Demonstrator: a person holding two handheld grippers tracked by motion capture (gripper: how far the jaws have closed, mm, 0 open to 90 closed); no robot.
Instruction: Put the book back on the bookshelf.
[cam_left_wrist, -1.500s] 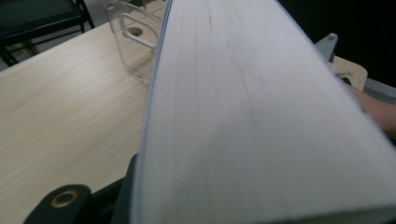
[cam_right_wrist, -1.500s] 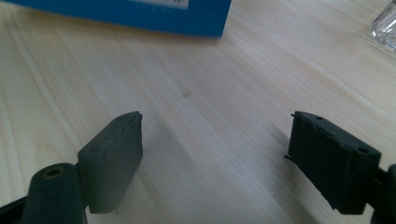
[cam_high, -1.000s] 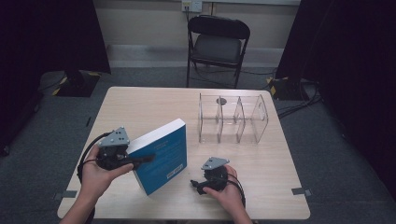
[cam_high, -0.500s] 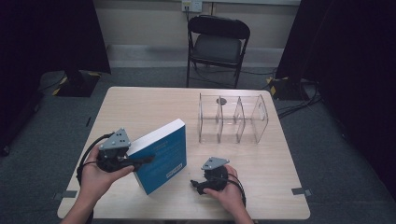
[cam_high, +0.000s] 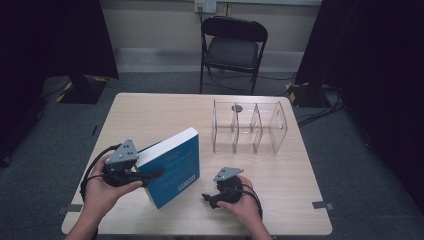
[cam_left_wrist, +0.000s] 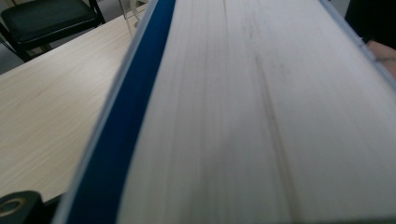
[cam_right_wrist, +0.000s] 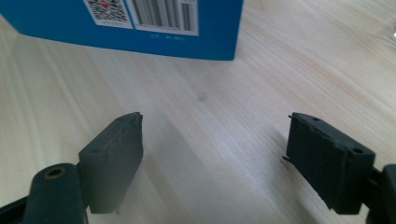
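We see two black grippers, left gripper (cam_high: 150, 176) and right gripper (cam_high: 206, 198), each topped by a grey three-cornered plate with screws, trailing looped black cables; worn matte pads (cam_right_wrist: 114, 156) carry brass-ringed holes.

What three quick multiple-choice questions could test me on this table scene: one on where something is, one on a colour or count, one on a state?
1. Where does the clear divider rack stand on the table?
A. On the far right part
B. At the near left corner
C. Under the book

2. What colour is the cover of the book?
A. Red
B. Blue
C. Green

3. How are the jaws of the right gripper?
A. Clamped on the book
C. Clamped on the rack
B. Apart, with bare tabletop between them

Answers:
1 A: the high view shows the rack right of the middle, toward the far edge.
2 B: the cover is blue in the high view, with white page edges.
3 B: the right gripper view shows its two black jaws apart over the wood.
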